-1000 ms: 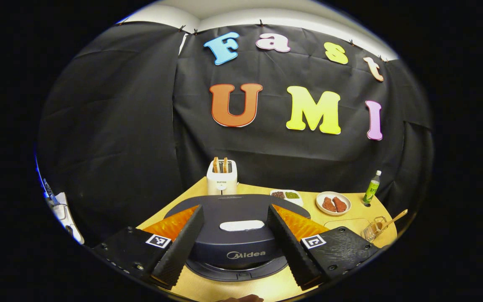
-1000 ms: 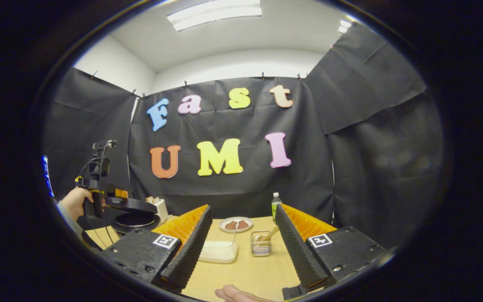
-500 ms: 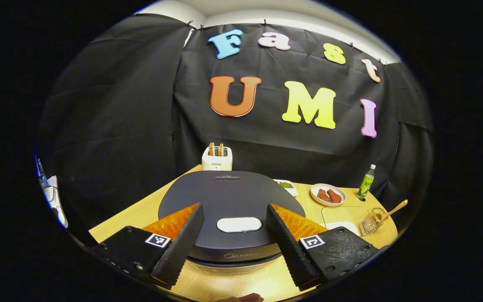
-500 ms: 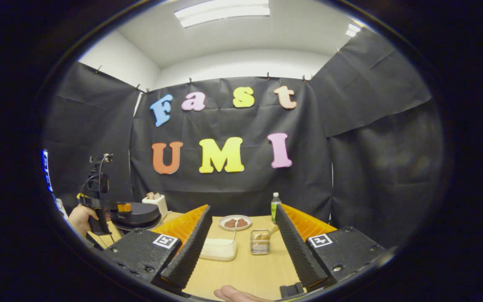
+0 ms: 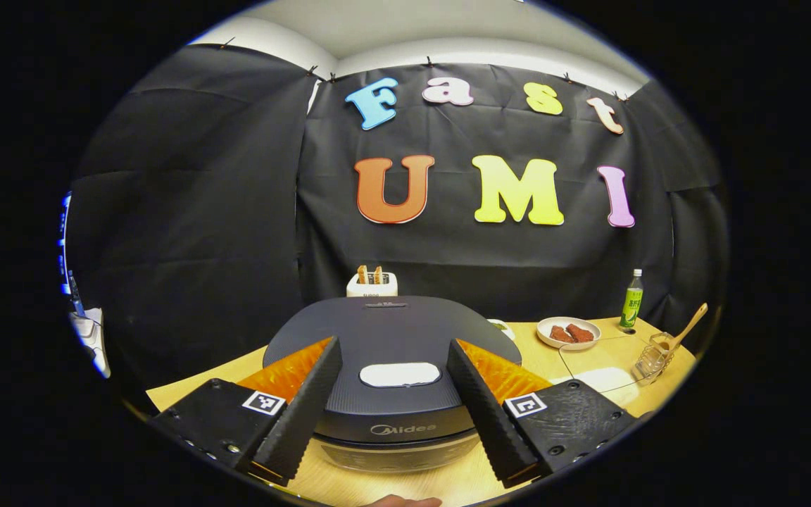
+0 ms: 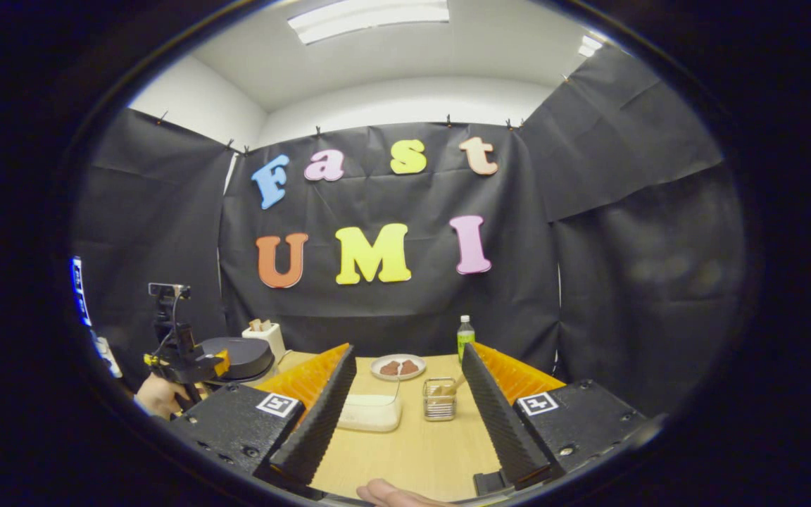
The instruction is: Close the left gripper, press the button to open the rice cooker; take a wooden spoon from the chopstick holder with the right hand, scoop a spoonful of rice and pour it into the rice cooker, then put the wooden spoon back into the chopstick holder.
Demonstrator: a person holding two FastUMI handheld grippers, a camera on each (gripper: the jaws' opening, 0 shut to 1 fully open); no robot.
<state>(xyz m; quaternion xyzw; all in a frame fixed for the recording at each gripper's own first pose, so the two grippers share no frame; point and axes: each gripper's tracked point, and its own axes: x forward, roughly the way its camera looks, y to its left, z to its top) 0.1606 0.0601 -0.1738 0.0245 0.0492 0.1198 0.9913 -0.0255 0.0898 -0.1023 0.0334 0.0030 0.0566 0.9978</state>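
The dark rice cooker (image 5: 391, 331) stands right in front of my left gripper (image 5: 393, 343), lid down, its white button (image 5: 400, 374) between the open fingers and untouched. The same cooker (image 6: 236, 357) sits at the far left in the right gripper view, where a hand (image 6: 159, 394) holds the left gripper (image 6: 184, 362) low in front of it. My right gripper (image 6: 408, 350) is open and holds nothing, above the table. Beyond it stands the wire chopstick holder (image 6: 438, 408) with the wooden spoon (image 6: 456, 386) inside. The clear rice box (image 6: 370, 413) lies left of the holder. The spoon (image 5: 690, 327) leans out of the holder (image 5: 652, 359).
At the back of the wooden table (image 6: 412, 451) are a white toaster (image 5: 372, 283), a plate of brown food (image 5: 569, 332) and a green bottle (image 5: 632, 308). A small dish (image 5: 500, 325) peeks out behind the cooker. Black cloth walls close in the table.
The left gripper has dropped lower in front of the cooker, still open. The right gripper has hardly moved.
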